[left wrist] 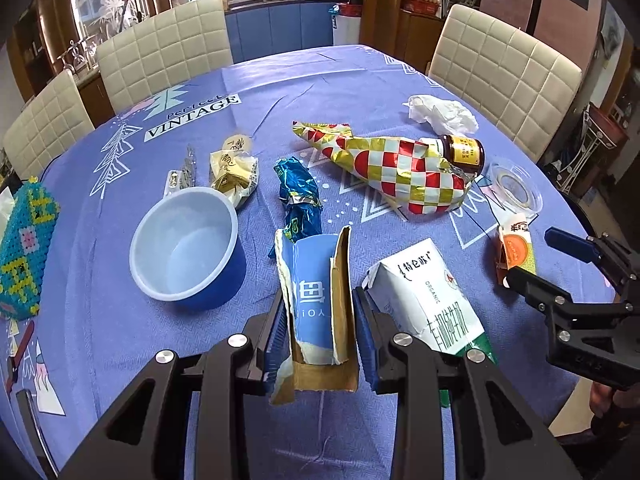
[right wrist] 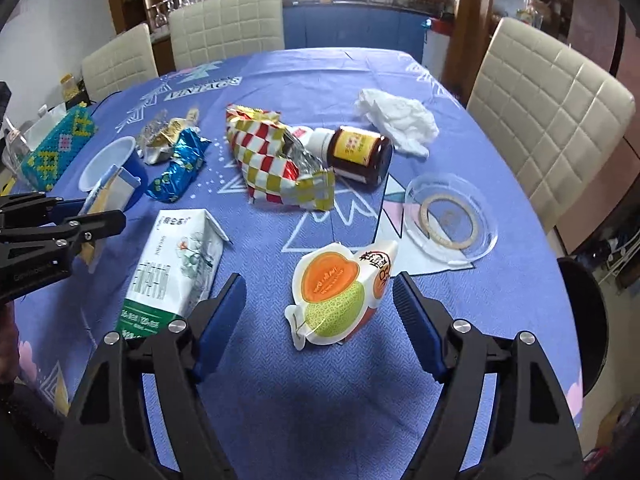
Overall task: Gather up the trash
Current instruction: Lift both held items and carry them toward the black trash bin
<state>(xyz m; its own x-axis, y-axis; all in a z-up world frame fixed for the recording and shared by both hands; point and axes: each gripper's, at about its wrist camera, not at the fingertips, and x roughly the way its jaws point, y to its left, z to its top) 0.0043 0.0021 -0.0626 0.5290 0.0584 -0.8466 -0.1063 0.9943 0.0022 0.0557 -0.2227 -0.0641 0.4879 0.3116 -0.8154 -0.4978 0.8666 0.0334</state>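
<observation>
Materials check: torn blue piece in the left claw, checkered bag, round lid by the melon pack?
Torn blue piece: cardboard, brown core at ragged edges, printed matte face. Checkered bag: probably metallised film, silver lining, sharp creases. Round lid: clear glossy plastic, tablecloth visible through it.

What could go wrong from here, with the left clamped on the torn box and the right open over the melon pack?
1. The torn blue box is ragged and flattened in the left gripper; it may slip or tear further.
2. The right gripper straddles the melon pack without pressing it; the flat pack could slide out on closing.
3. The milk carton lies close beside the right gripper's finger and could get bumped.
</observation>
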